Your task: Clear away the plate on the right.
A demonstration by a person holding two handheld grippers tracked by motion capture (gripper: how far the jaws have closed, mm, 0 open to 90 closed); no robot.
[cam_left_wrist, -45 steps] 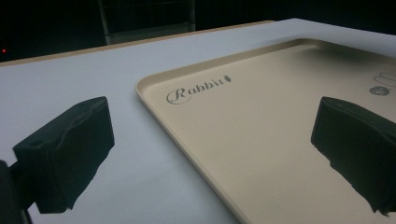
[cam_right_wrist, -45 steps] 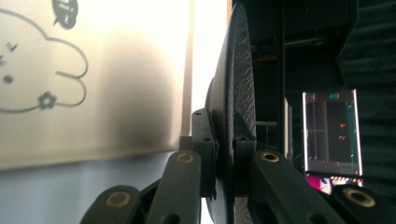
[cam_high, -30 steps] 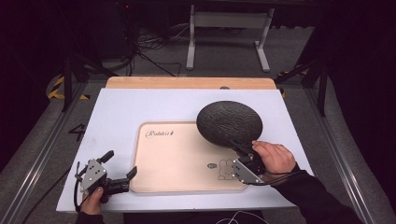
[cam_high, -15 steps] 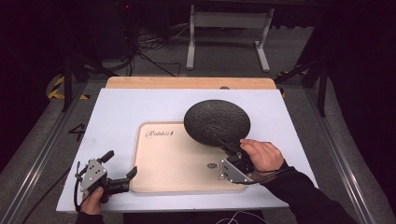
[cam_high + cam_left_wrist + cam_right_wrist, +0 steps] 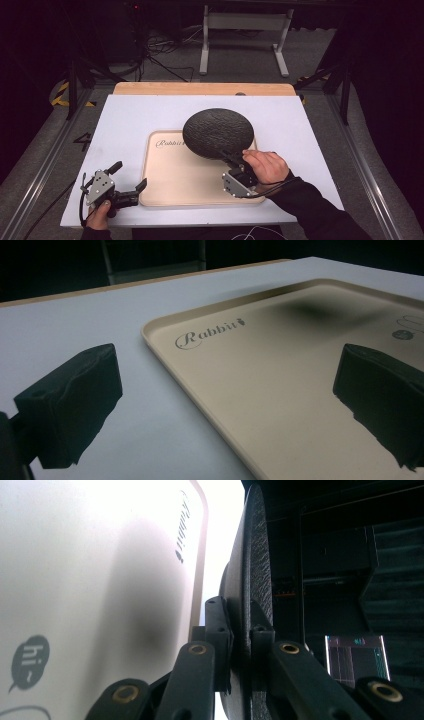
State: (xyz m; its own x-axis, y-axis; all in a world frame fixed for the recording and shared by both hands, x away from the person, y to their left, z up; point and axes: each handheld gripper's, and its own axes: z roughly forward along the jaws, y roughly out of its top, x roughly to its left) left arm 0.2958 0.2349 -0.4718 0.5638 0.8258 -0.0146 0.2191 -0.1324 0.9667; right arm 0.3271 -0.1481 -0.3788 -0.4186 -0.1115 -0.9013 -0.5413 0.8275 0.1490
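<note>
Your right tool (image 5: pixel 235 161) is clenched on the near rim of the black round plate (image 5: pixel 218 132), holding it in the air, roughly level, over the beige tray (image 5: pixel 170 180). Your left tool (image 5: pixel 131 186) sits released on the counter (image 5: pixel 130 115) at the tray's near left corner, one jaw over the tray. You look mid-carry; next, lower the plate flat onto the tray before letting go.

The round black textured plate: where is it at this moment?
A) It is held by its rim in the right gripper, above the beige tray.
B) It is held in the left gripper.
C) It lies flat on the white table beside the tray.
A: the right gripper clamps the rim of the round black textured plate over the beige tray; the left gripper is open and holds nothing.
</note>
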